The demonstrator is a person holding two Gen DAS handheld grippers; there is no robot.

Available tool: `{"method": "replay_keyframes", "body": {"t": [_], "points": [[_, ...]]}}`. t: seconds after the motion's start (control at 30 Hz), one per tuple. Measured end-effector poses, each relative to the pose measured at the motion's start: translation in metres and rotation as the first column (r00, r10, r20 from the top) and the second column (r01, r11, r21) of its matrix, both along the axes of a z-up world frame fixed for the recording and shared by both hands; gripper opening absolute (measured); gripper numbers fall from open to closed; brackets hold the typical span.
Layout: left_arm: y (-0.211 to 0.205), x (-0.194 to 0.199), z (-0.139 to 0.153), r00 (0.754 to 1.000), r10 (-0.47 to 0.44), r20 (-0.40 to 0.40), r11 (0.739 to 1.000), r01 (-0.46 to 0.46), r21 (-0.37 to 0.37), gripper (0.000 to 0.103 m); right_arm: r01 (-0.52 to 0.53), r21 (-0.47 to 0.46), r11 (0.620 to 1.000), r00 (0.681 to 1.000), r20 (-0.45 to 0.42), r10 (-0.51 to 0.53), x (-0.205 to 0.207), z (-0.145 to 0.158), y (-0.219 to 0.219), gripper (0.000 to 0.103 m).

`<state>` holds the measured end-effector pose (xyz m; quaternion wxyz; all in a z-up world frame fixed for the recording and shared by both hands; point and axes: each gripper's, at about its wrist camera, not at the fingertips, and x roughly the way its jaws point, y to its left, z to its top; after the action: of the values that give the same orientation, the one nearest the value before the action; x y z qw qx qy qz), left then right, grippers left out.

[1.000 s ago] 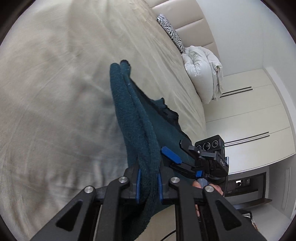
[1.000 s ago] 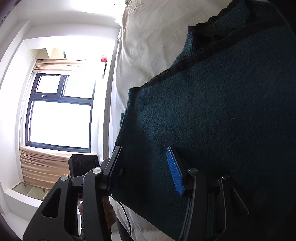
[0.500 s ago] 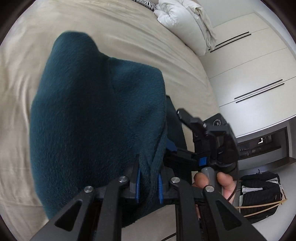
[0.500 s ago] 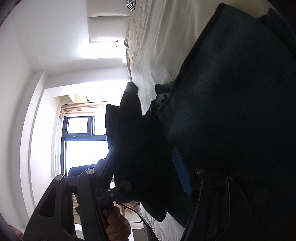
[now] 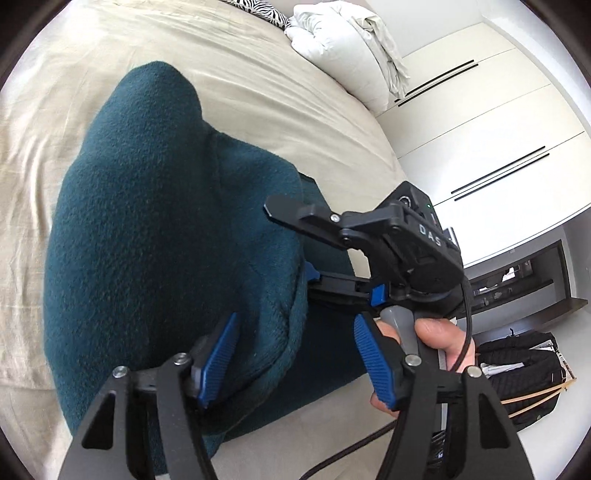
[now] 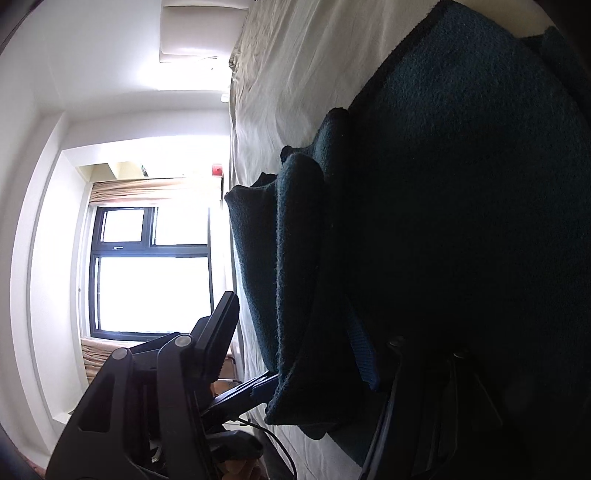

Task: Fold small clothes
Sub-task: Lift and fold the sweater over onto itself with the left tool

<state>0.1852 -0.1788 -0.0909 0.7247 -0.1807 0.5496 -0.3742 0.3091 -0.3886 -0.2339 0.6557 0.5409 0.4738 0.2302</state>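
Observation:
A dark teal fleece garment [image 5: 166, 221] lies folded over on the beige bed [image 5: 258, 74]. My left gripper [image 5: 295, 360] sits at its near edge. Its jaws are opening, and the thick fold lies loose between the blue pads [image 5: 218, 358]. A hand [image 5: 432, 332] holds my right gripper [image 5: 290, 238], which comes in from the right with one finger above the fold and one beneath it. In the right wrist view the stacked layers [image 6: 461, 184] fill the frame. My right gripper [image 6: 291, 339] is closing with the fold between its fingers, the left finger standing clear of the cloth.
A white duvet [image 5: 343, 44] and a zebra pillow [image 5: 258, 7] lie at the head of the bed. White wardrobes [image 5: 480, 129] stand on the right, with a black bag [image 5: 524, 376] on the floor. A bright window [image 6: 147, 258] is beyond the bed's edge.
My left gripper carried the pinched fold across the garment, laid it over and then let go. The right gripper's fingers stayed apart around the garment's edge.

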Motion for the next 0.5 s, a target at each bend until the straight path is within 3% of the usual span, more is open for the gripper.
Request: {"method": "replay_keyframes", "body": {"t": [0.17, 0.43, 0.5], "points": [[0.024, -0.021, 0.008, 0.999, -0.013, 0.029, 0.999, 0.014, -0.047, 0.067, -0.025, -0.031, 0.999, 0.998, -0.051, 0.023, 0.003, -0.004, 0.004, 0.034], [0.038, -0.022, 0.006, 0.999, -0.016, 0.046, 0.996, 0.02, -0.09, 0.067, -0.058, -0.086, 0.995, 0.995, -0.084, 0.051, -0.001, -0.002, 0.01, 0.029], [0.034, -0.02, 0.003, 0.999, -0.022, 0.049, 0.995, 0.027, -0.093, 0.068, -0.062, -0.146, 0.987, 0.995, -0.087, 0.05, 0.004, 0.005, 0.015, 0.02]]}}
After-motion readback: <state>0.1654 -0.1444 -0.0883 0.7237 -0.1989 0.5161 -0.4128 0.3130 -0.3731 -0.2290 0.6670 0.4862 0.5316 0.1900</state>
